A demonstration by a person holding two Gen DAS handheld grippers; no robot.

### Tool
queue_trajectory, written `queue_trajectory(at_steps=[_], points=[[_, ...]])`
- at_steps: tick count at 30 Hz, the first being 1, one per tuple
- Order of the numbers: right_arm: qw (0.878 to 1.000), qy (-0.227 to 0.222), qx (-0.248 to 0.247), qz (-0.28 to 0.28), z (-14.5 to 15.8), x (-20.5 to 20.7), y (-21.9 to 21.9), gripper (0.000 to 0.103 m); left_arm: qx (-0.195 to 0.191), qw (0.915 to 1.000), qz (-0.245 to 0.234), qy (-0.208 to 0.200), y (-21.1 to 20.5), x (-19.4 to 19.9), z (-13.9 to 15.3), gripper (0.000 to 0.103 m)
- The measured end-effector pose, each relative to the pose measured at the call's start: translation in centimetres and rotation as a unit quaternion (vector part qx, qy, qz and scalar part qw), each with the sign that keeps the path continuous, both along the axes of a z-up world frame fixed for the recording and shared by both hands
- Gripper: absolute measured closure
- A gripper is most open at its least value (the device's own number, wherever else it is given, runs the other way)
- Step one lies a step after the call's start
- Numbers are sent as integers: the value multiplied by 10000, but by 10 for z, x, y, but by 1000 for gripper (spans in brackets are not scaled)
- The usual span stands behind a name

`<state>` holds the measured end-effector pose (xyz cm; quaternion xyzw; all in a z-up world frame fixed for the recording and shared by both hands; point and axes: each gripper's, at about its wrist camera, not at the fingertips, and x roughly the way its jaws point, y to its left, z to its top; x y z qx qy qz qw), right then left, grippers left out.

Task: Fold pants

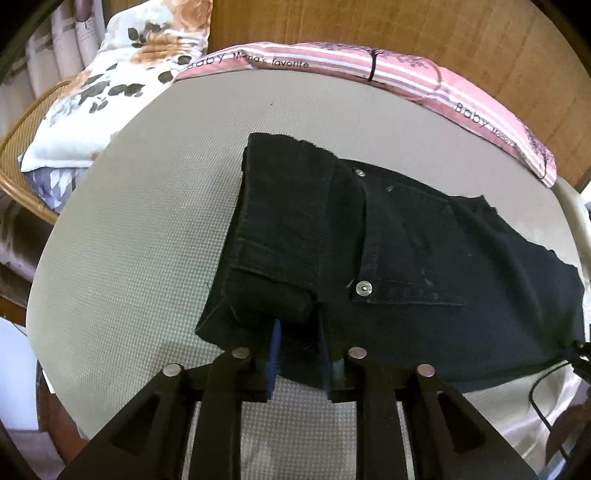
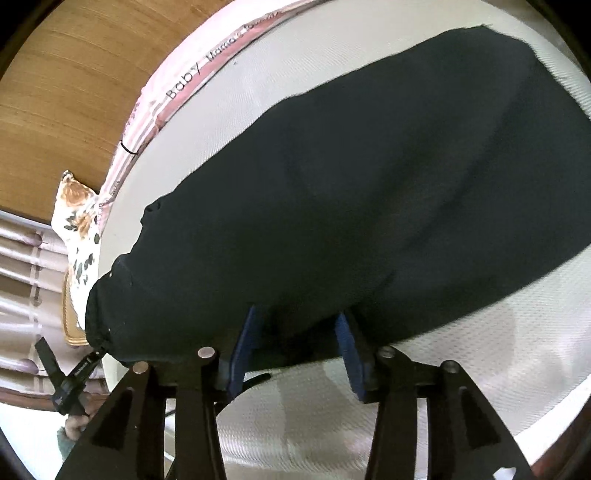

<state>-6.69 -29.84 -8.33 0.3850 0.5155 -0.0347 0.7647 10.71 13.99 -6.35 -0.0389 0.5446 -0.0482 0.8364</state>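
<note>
Black jeans lie on a grey textured table top. A metal button and a pocket face up, and a folded-over layer with a stitched hem lies on their left part. My left gripper stands at the near edge of that layer, its blue pads slightly apart with the fabric edge between them. In the right wrist view the jeans are a broad dark sheet. My right gripper is open at their near edge, with cloth lying loose between its wide-set fingers.
A pink striped cloth with lettering runs along the far edge of the table. A floral pillow rests on a wicker chair at the left. A wooden wall stands behind. A hand with a black tool shows at lower left.
</note>
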Motion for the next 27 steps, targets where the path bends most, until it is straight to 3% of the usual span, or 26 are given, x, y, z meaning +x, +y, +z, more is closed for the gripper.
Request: queue_trajectory(at_steps=[4,7,12,16,20,27], points=[[9996,-103,24,-272,14,-21,-26,61,-230,9997,-24,7,6,-8,14,77],[9982,-183,42,-566,24,-39,-53,61,-177,9998,1,8,9,-19,25,72],[9919,-368,225,-1195,20,-63,-97,61,457,9974,-294,-468,0,-45,50,72],[9847,-584,725,-1470,4,-63,-119,60,438,9900,-950,-948,-31,-58,69,71],[9839,-604,800,-1482,-8,-45,-134,60,-11,9739,-1975,-1123,-90,-64,71,71],[9834,-511,846,-1518,-22,-15,-160,60,-629,9255,-3623,-908,-207,-75,51,71]])
